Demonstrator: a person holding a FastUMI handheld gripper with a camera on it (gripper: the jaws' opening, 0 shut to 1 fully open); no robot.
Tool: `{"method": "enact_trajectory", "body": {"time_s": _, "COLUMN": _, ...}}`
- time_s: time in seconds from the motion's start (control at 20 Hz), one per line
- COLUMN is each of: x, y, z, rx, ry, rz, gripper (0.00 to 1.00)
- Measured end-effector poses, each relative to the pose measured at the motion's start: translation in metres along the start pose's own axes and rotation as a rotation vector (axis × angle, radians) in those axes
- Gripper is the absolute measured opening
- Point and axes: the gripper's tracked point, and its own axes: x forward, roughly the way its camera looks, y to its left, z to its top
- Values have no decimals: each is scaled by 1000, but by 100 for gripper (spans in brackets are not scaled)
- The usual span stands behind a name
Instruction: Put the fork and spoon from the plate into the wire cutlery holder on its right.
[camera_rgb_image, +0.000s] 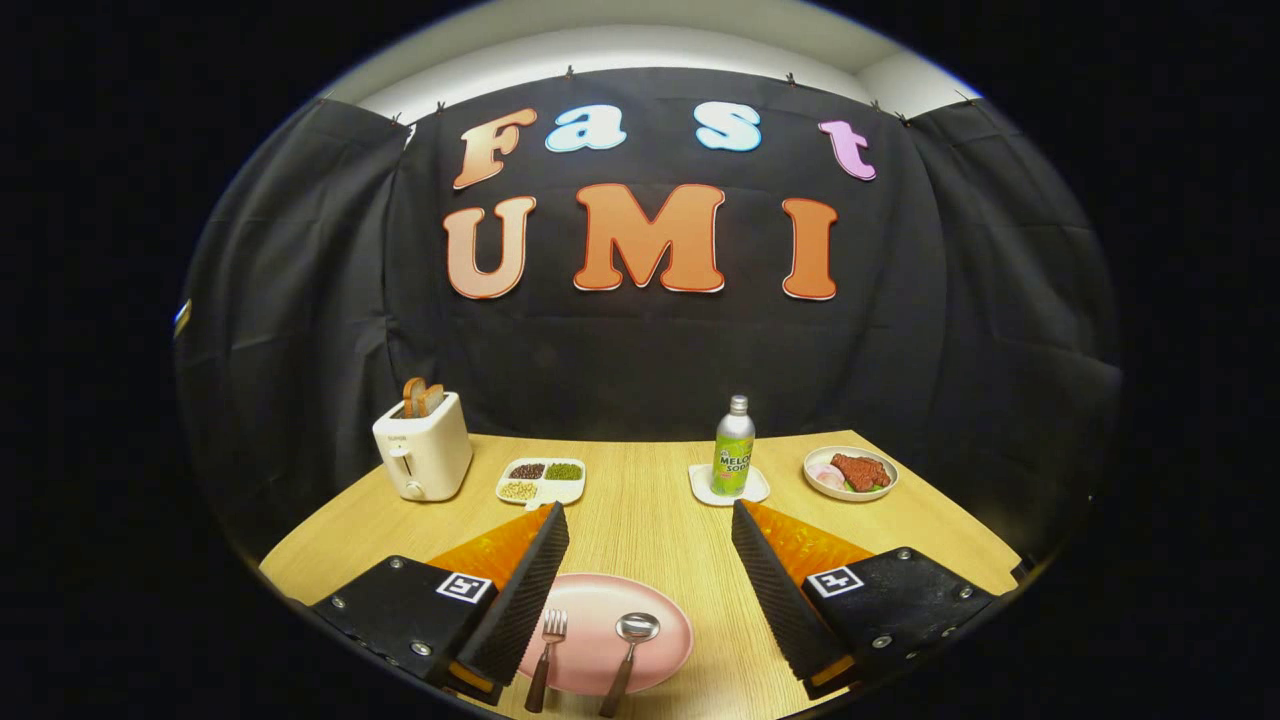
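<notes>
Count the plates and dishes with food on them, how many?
2. A white divided tray of beans sits beside the cream toaster; a round plate of meat sits right of the green soda bottle. Both lie beyond the open claw.

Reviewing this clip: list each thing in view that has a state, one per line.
gripper: open, fingers wide apart above the plate
fork: lying on the plate, ungrasped
spoon: lying on the plate, ungrasped
pink plate: holding both utensils
toaster: toast sticking up
soda bottle: upright, capped
</notes>
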Motion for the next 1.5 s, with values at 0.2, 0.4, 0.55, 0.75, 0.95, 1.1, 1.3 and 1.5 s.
{"method": "enact_trajectory", "body": {"time_s": 0.2, "x": 6, "y": 6, "z": -36, "rx": -26, "ry": 71, "rz": 2, "gripper": 98}}
{"method": "enact_trajectory", "body": {"time_s": 0.4, "x": 9, "y": 6, "z": -73, "rx": -35, "ry": 151, "rz": -7, "gripper": 99}}
{"method": "enact_trajectory", "body": {"time_s": 0.55, "x": 10, "y": 10, "z": -101, "rx": -20, "ry": 207, "rz": 10, "gripper": 99}}
{"method": "enact_trajectory", "body": {"time_s": 0.75, "x": 8, "y": 5, "z": -132, "rx": -43, "ry": 274, "rz": -13, "gripper": 99}}
{"method": "enact_trajectory", "body": {"time_s": 0.95, "x": 7, "y": 6, "z": -152, "rx": -75, "ry": 335, "rz": -16, "gripper": 99}}
{"method": "enact_trajectory", "body": {"time_s": 1.1, "x": 6, "y": 10, "z": -165, "rx": -93, "ry": 374, "rz": -4, "gripper": 98}}
{"method": "enact_trajectory", "body": {"time_s": 1.3, "x": 7, "y": 12, "z": -180, "rx": -104, "ry": 424, "rz": 1, "gripper": 76}}
{"method": "enact_trajectory", "body": {"time_s": 1.5, "x": 7, "y": 14, "z": -194, "rx": -89, "ry": 479, "rz": 7, "gripper": 47}}
